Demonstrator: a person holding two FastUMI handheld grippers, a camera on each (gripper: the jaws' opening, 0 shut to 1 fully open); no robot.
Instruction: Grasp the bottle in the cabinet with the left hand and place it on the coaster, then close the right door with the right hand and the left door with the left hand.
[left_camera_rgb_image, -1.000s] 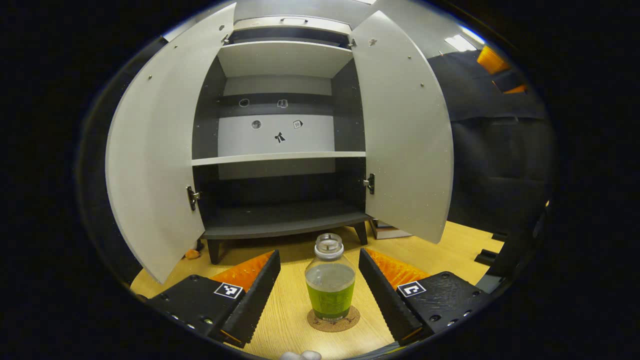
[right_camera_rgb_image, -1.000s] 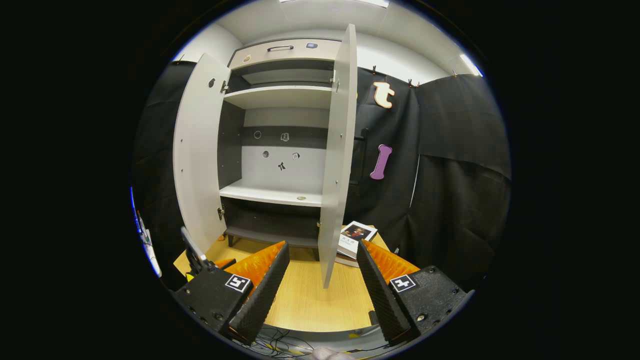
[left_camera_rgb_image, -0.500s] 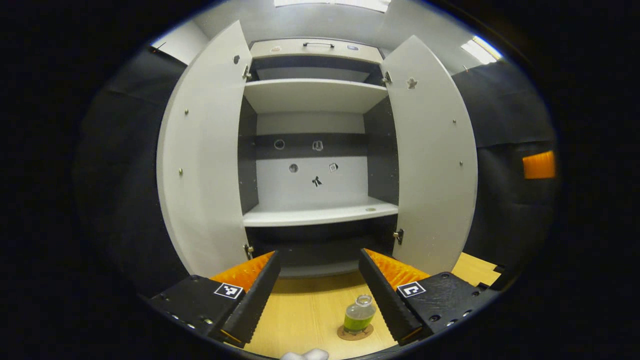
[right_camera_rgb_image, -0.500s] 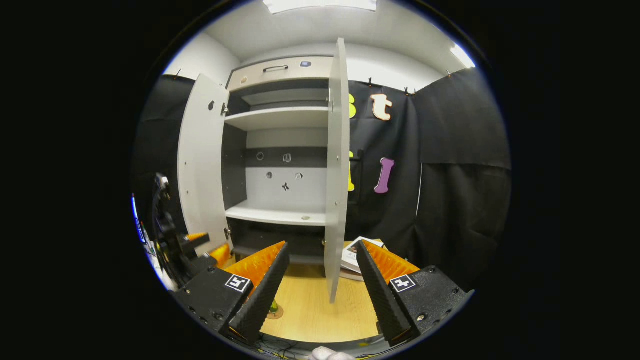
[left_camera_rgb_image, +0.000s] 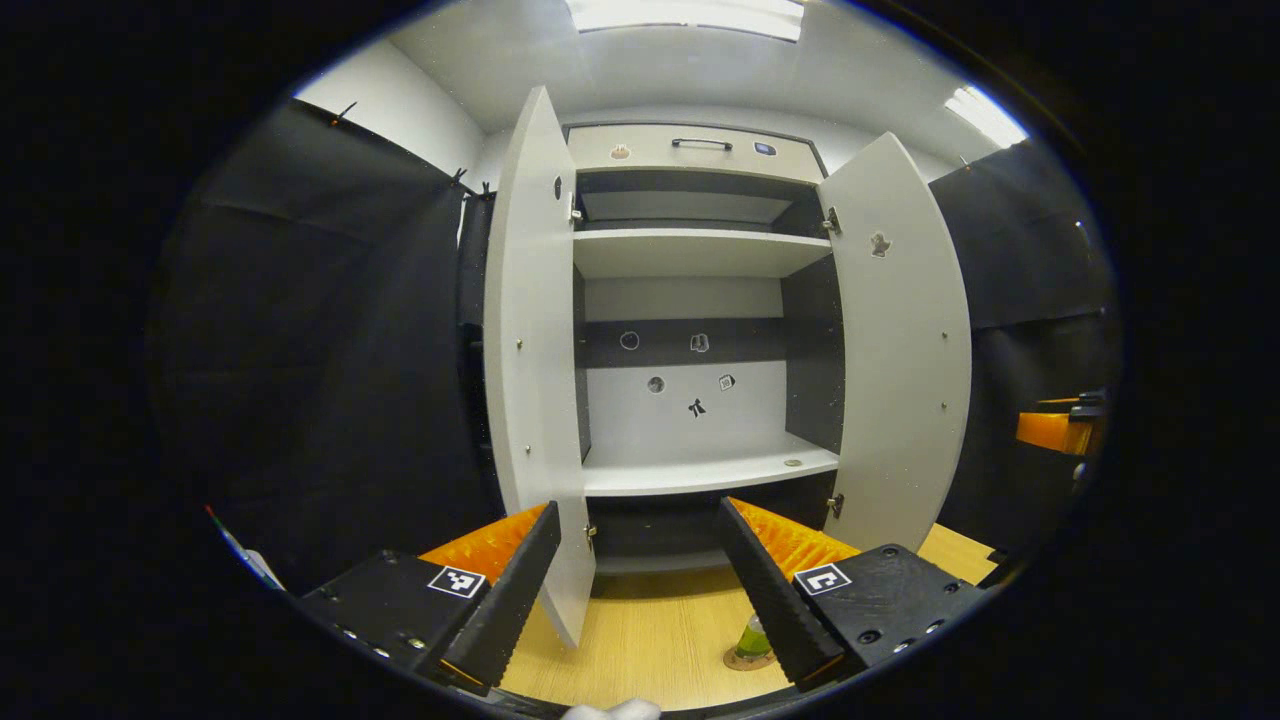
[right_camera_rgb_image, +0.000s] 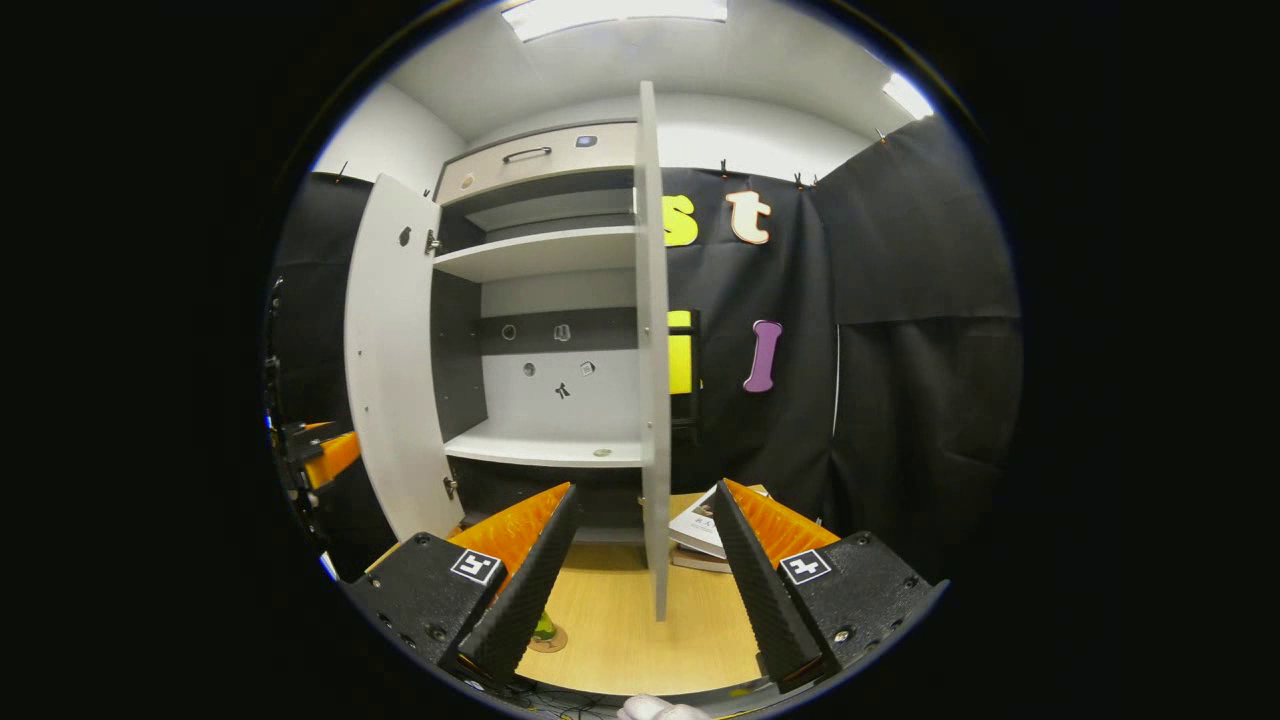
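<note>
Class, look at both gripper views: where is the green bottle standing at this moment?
The bottle stands on the round coaster on the wooden table before the open cabinet, low in the left gripper view, partly hidden behind one finger of the left gripper.

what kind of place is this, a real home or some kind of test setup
Most likely a staged test booth, not a home. Black cloth hangs as the walls, a lone cabinet stands with both doors open on a wooden table, and a bottle sits on a coaster there.

bottle (left_camera_rgb_image: 757, 637): clear, green liquid, upright on coaster (left_camera_rgb_image: 745, 660) | coaster: round cork, on wooden tabletop | left door (left_camera_rgb_image: 535, 380): open | right door (left_camera_rgb_image: 905, 350): open | cabinet (left_camera_rgb_image: 695, 300): grey
</note>
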